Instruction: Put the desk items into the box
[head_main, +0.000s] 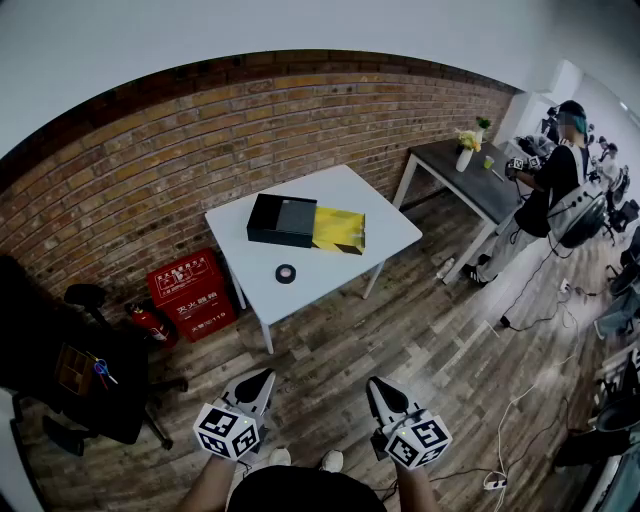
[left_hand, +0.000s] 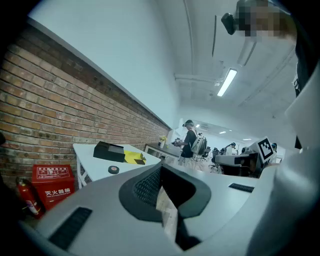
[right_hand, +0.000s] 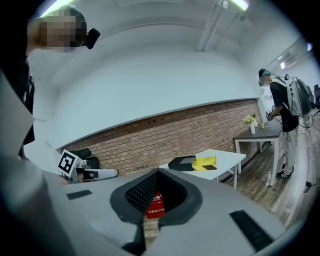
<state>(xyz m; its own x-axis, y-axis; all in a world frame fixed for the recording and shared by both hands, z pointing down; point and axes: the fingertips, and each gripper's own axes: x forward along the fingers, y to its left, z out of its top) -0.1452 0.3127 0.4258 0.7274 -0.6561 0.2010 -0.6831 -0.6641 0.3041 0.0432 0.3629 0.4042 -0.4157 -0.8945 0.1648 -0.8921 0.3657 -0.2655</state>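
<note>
grey left gripper (head_main: 262, 378) and right gripper (head_main: 378, 384) bear black-white marker cubes (head_main: 228, 430).

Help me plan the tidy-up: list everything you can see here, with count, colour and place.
table: 1, white, by the brick wall
box: 1, black, on the white table
flat pack: 1, yellow and black, right beside the box
tape roll: 1, black, near edge of the white table
crate: 1, red, on the floor left of the table
fire extinguisher: 1, red, beside the crate
office chair: 1, black, far left
second table: 1, dark, at right
vase: 1, white, yellow flowers, on the second table
bystander: 1, dark clothes, by the second table
left gripper: 1, grey, shut, empty
right gripper: 1, grey, shut, empty
</note>
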